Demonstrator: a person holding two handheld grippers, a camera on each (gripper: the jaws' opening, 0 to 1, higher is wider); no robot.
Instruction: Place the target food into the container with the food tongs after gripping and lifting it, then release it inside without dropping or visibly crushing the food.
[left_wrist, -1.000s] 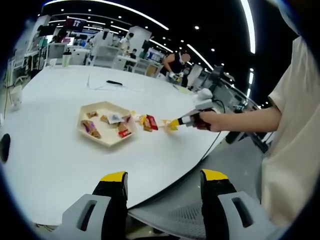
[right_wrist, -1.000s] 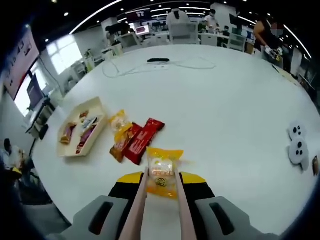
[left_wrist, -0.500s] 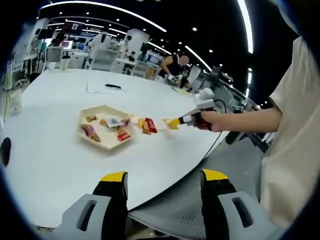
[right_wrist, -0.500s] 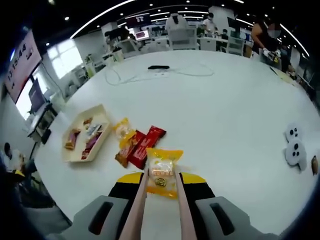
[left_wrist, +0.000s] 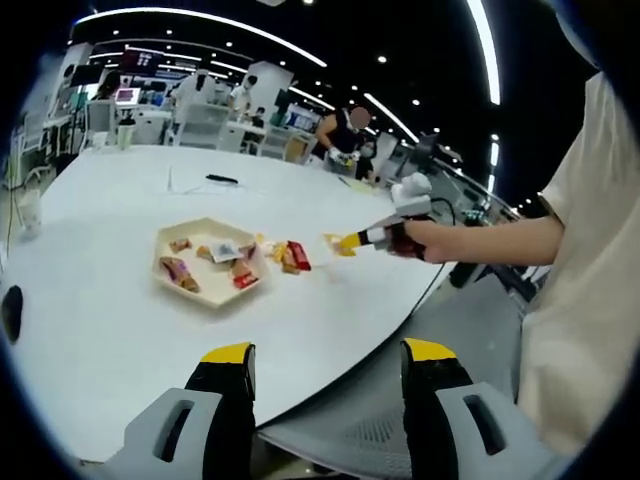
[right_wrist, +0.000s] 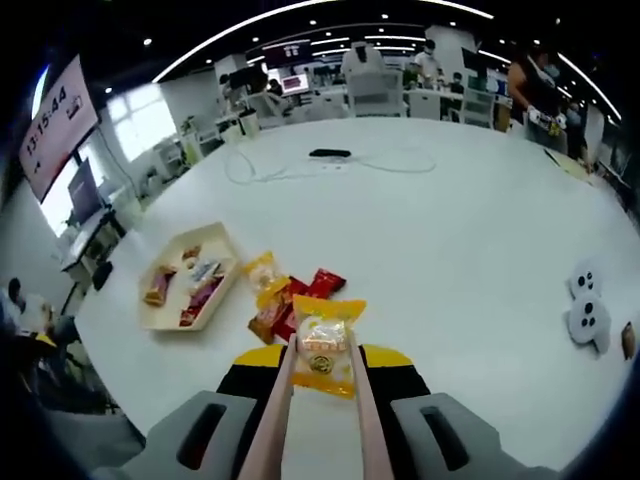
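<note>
**Right gripper view: yellow snack held in tongs above the table**

Right gripper view looks along the right gripper (right_wrist: 320, 368), whose jaws press a pair of pinkish tongs (right_wrist: 278, 410) together. The tong tips are clamped on the snack (right_wrist: 325, 344), a yellow packet with a clear window showing a pale round cake. It hangs flat and uncrushed above the white table (right_wrist: 470, 230). Beyond it lie a red packet (right_wrist: 312, 293) and a yellow packet (right_wrist: 265, 273), touching each other, just beside the cream hexagonal tray (right_wrist: 165, 320), which holds several small wrapped sweets. A black cable (right_wrist: 330, 154) lies far across the table, and two white pieces with dark dots (right_wrist: 585, 315) sit near its right edge. Desks, screens and people fill the room behind.

Left gripper view shows the left gripper (left_wrist: 325, 385) with its jaws apart, holding nothing, off the table's near edge. From the right, a hand (left_wrist: 415, 240) carries the other gripper, the snack (left_wrist: 335, 243) at its tip, raised just beside the loose packets (left_wrist: 290, 256) and near the tray (left_wrist: 165, 262). Ceiling light strips curve overhead.
</note>
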